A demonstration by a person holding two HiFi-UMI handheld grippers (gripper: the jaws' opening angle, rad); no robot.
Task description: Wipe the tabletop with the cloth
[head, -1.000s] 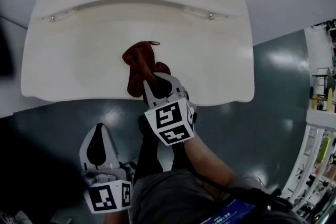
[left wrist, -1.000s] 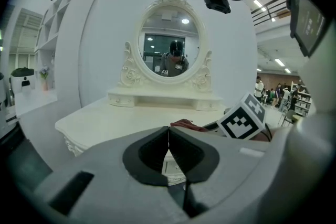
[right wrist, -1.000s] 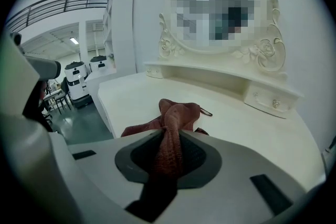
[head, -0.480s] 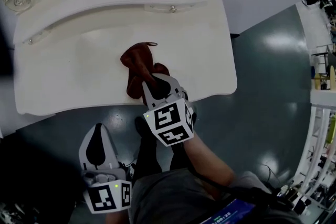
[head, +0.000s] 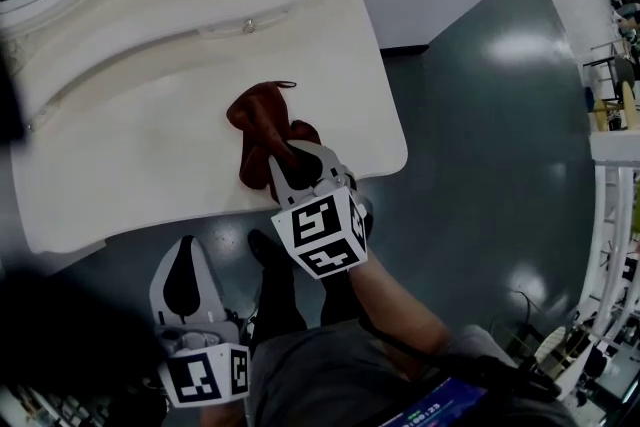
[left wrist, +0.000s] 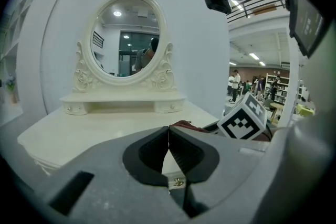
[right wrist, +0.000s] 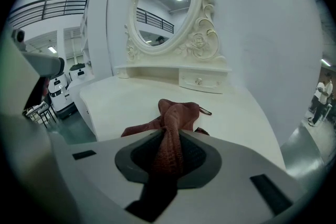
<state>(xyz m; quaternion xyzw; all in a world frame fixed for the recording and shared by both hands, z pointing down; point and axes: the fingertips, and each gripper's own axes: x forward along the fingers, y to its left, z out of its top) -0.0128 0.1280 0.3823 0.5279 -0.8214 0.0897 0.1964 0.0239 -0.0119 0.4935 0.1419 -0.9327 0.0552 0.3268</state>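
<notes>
Right claw [right wrist: 170, 139] clamped on a bunched red-brown cloth [head: 262, 115] near the tabletop [head: 120, 155] edge.
The pinched fold runs out into a crumpled heap at centre frame. The cloth looks soft, light and limp, likely to bunch when dragged; a thick gathered fold is the best hold. The left claw [left wrist: 168, 139] is closed and empty, at lower left.

Between the right gripper's [head: 297, 158] pale grey, black-padded fingers [right wrist: 247, 162], the cloth [head: 260, 120] is rusty red-brown. Beyond the fingers, the table [head: 120, 145] is cream white. Behind them, the cube [head: 322, 237] bears black-and-white square markers. The floor [head: 480, 115] is dark grey-green.
</notes>
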